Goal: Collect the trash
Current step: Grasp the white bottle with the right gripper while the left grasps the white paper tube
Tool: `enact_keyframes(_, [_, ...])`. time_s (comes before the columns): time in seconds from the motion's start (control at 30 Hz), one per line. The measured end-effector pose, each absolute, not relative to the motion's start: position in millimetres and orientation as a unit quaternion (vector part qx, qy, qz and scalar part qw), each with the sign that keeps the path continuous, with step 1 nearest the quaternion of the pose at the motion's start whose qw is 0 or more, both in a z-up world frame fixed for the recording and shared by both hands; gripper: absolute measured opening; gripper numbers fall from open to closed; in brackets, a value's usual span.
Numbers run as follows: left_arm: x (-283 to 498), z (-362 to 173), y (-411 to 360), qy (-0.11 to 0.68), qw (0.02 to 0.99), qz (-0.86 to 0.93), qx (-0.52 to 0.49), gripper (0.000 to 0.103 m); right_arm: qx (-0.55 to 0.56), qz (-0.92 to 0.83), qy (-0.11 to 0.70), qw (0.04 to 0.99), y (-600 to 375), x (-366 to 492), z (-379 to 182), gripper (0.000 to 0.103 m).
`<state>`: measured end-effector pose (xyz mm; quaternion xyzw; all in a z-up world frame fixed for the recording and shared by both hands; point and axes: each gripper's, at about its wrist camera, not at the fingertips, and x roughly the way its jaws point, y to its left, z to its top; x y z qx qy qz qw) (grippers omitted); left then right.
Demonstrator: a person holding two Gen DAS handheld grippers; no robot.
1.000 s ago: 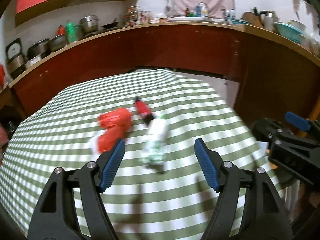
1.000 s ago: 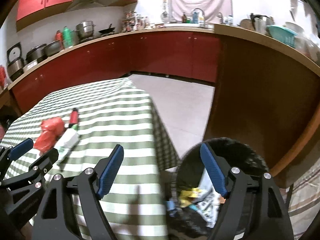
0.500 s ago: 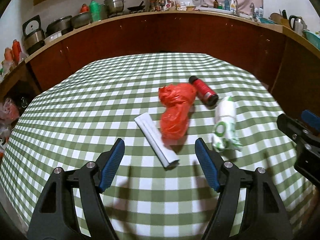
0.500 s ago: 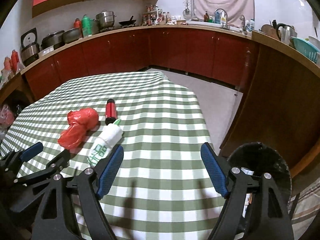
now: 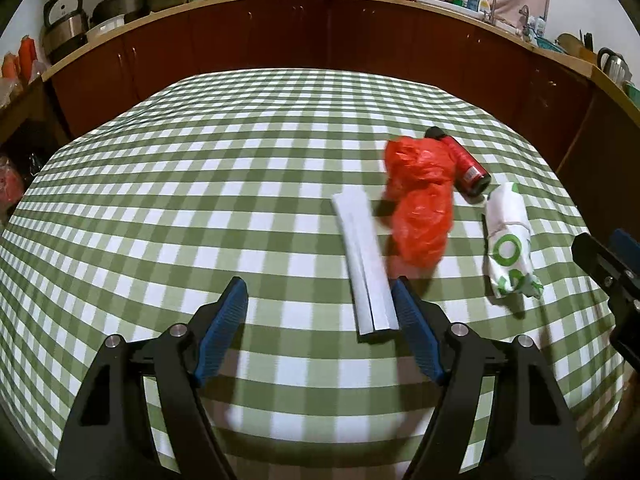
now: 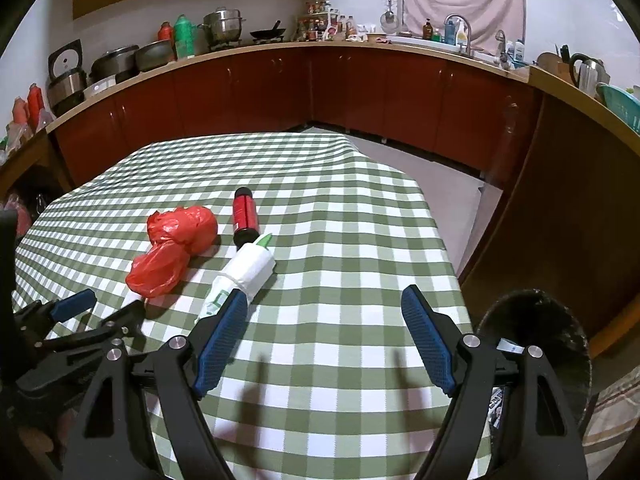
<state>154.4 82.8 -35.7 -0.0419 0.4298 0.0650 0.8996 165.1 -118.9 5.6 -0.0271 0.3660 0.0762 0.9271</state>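
I am keeping both grippers released; I am centring the left gripper (image 5: 320, 312) over the near end of the white folded paper (image 5: 366, 266) on the checked tablecloth (image 5: 200, 200), clear of the red plastic bag (image 5: 420, 204), before closing.

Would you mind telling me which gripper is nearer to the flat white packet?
Left. The left gripper has the white packet just inside its right-hand finger; the right gripper hovers farther off, toward the table's bin side.

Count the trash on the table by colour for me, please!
Red: 2, the bag and the can.
White: 1, the flat pack.
White and green: 1, the wrapper.
Total: 4.
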Motion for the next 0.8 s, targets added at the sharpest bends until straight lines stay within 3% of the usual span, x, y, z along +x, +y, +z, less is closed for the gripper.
enact_keyframes(0.13, [153.6, -34.8, 85.2, 0.427, 0.901, 0.062, -0.042, 0.066, -0.029, 0.078, 0.37, 0.925, -114.1, 168.0, 4.3, 0.077])
enact_keyframes(0.3, [154.4, -31.7, 83.1, 0.423, 0.904, 0.045, -0.033, 0.045, -0.032, 0.082, 0.371, 0.925, -103.9, 170.8, 4.5, 0.077])
enact_keyframes(0.47, [157.1, -30.6, 80.3, 0.421, 0.906, 0.026, -0.029, 0.017, -0.034, 0.086, 0.373, 0.923, -94.7, 174.8, 3.6, 0.077])
enact_keyframes(0.8, [151.9, -29.9, 98.7, 0.417, 0.907, 0.032, -0.044, 0.011, -0.047, 0.088, 0.385, 0.918, -61.1, 188.4, 0.5, 0.075])
